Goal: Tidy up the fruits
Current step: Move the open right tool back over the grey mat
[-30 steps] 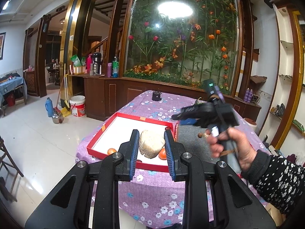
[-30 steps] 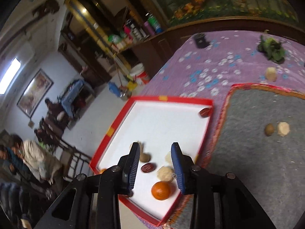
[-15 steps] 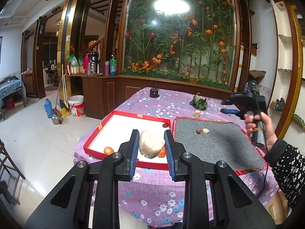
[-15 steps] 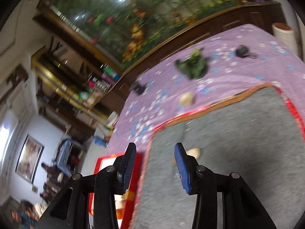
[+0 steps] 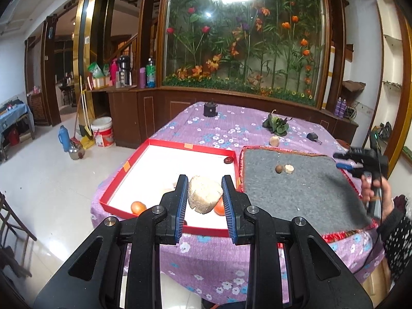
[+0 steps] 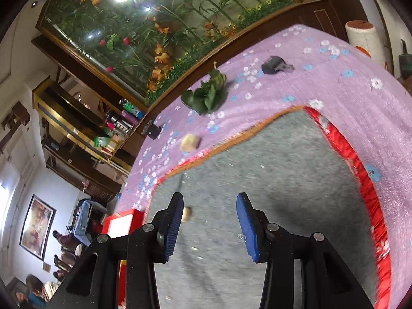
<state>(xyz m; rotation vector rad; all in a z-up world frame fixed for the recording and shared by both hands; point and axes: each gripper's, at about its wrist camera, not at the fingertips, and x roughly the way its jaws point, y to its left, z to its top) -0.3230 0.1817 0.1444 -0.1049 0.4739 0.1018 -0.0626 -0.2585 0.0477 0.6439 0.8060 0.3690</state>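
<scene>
My left gripper (image 5: pixel 204 200) is shut on a pale rough lump of fruit (image 5: pixel 204 197), held above the near edge of the red tray (image 5: pixel 180 145). The tray holds an orange fruit (image 5: pixel 138 207), another orange one (image 5: pixel 219 208) and a dark date (image 5: pixel 228 160). My right gripper (image 6: pixel 209 221) is open and empty over the grey mat (image 6: pixel 283 180); it also shows at the right of the left wrist view (image 5: pixel 345 161). On the mat (image 5: pixel 296 185) lie a brown nut (image 5: pixel 278 169) and a pale piece (image 5: pixel 288 168).
On the purple flowered cloth (image 5: pixel 219 128) behind the mat lie a pale round fruit (image 5: pixel 274 141), a leafy green bunch (image 5: pixel 276 125), a small black object (image 5: pixel 312 136) and a black stand (image 5: pixel 210 109). A wooden counter and glass flower wall stand behind the table.
My right gripper has swung from over the red tray to the right, over the grey mat's far right side, and has opened wider. My left gripper has kept its hold and pulled back slightly.
</scene>
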